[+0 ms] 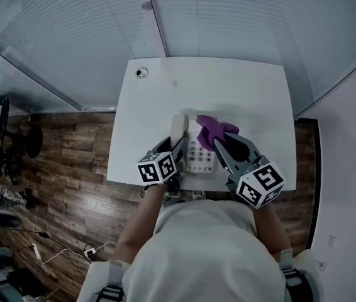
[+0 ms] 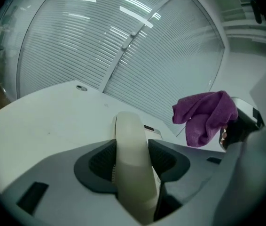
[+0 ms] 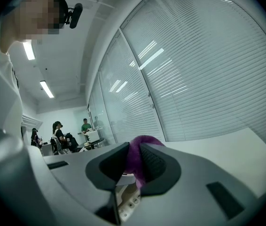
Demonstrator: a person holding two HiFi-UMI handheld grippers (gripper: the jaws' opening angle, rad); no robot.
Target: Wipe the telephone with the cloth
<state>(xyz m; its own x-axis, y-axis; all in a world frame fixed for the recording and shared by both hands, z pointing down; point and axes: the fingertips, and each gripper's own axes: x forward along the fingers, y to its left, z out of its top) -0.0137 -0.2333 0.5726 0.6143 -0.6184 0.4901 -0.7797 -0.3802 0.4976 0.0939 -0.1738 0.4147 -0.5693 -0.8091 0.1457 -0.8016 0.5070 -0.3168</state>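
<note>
My left gripper (image 1: 177,148) is clamped on the handset (image 1: 178,129) at the left of the phone (image 1: 194,132); my right gripper (image 1: 219,145) pinches the cloth (image 1: 214,129) (purple, bunched) over the keypad (image 1: 200,158), on the white bench (image 1: 228,87)

Occlusions / limits of view
Handset (image 2: 132,164) near end cut by bottom edge; cloth (image 3: 142,142) mostly hidden inside right gripper (image 3: 133,161); keypad (image 1: 200,156) digits too small; far round item (image 1: 141,73) unidentifiable.

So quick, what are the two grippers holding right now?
Left gripper: closed on the cream plastic telephone handset.
Right gripper: closed on the purple fabric cloth.
</note>
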